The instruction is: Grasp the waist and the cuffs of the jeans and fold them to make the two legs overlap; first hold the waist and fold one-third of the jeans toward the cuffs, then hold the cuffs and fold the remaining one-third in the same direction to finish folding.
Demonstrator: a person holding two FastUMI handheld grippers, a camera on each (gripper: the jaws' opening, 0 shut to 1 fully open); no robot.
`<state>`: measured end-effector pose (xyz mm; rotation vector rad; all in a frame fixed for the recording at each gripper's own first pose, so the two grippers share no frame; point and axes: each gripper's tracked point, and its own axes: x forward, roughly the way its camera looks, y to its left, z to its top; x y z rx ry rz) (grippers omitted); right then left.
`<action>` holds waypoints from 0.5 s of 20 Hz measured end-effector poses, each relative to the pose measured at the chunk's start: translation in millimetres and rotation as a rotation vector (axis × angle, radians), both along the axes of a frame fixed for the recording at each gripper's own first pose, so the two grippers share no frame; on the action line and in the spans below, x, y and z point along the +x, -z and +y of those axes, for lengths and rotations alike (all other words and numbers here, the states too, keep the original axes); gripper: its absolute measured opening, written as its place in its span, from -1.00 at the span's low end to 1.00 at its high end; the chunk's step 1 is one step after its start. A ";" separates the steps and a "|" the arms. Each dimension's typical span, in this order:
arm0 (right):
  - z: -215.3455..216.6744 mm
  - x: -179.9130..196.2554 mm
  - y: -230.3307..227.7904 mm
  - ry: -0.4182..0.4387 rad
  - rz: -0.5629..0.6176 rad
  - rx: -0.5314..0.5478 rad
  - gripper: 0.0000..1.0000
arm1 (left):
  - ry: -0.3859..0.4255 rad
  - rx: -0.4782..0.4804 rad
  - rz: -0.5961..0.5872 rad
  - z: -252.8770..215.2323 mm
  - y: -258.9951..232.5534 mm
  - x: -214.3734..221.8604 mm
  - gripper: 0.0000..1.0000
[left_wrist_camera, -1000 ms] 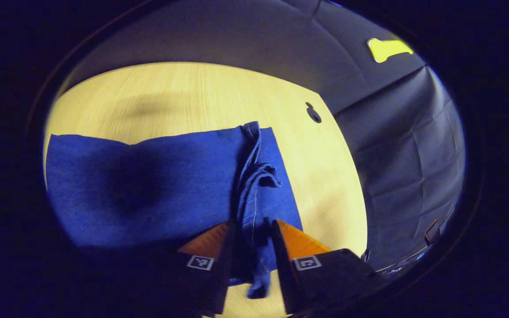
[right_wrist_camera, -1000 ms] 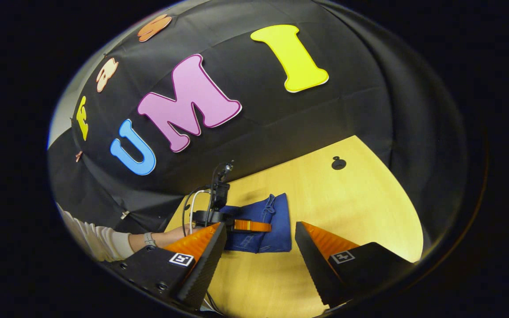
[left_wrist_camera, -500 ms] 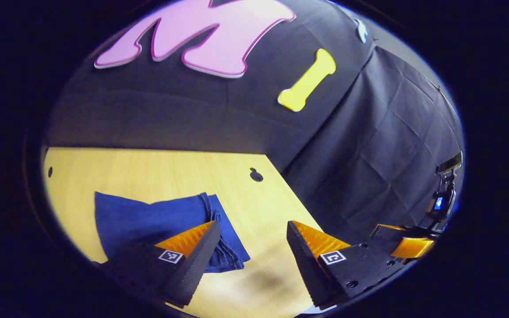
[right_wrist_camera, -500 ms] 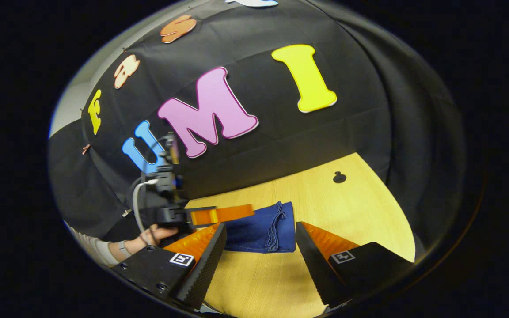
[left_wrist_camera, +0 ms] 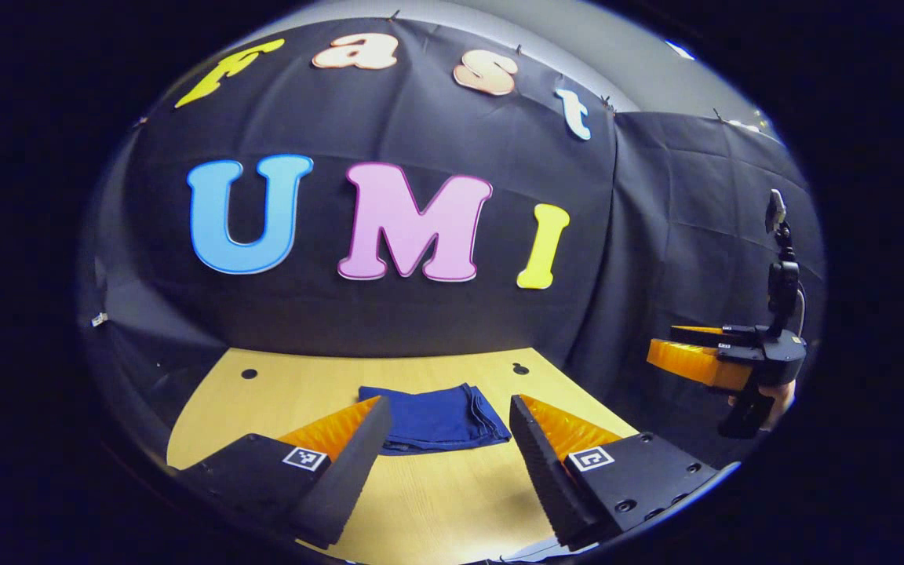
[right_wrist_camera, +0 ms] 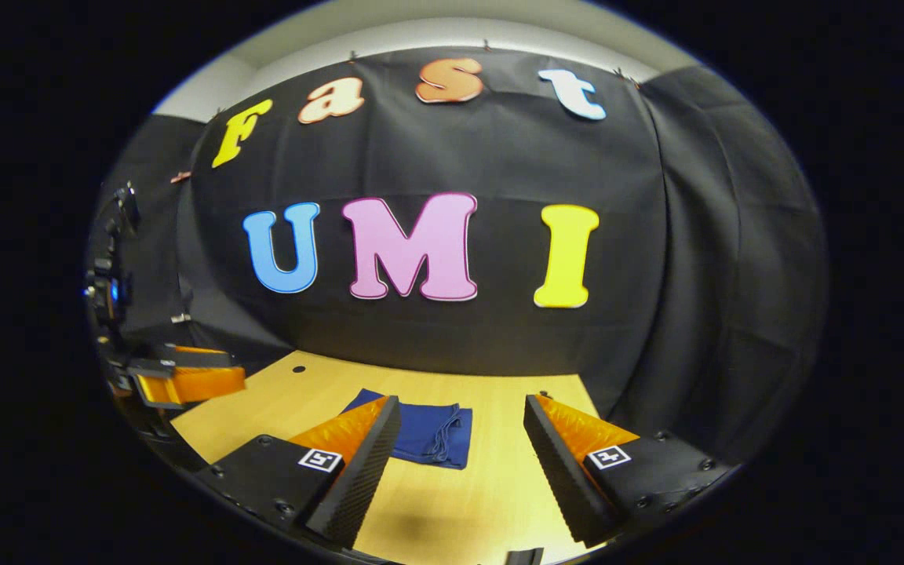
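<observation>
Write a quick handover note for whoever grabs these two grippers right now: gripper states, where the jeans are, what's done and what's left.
Left gripper: open, holding nothing, held above the near side of the table.
Right gripper: open, holding nothing, also above the table, clear of the cloth.
Jeans: a compact folded stack lying flat near the middle of the table, layered edges on one side.
Done: both folds look complete, with neither gripper touching the jeans.
Left: probably nothing; at most check that the edges line up.
</observation>
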<state>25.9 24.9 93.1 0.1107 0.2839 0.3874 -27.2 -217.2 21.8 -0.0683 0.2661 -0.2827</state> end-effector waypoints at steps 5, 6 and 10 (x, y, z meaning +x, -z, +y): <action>22.2 -47.6 -46.7 -0.004 -0.145 0.056 0.92 | -0.038 0.048 -0.130 24.8 -30.0 -86.0 0.91; 23.1 -51.8 -46.9 -0.006 -0.150 0.059 0.97 | -0.042 0.054 -0.144 26.8 -33.3 -96.5 0.91; 28.0 -49.9 -50.9 -0.002 -0.147 0.095 0.92 | -0.091 0.051 -0.148 37.6 -23.3 -104.0 0.91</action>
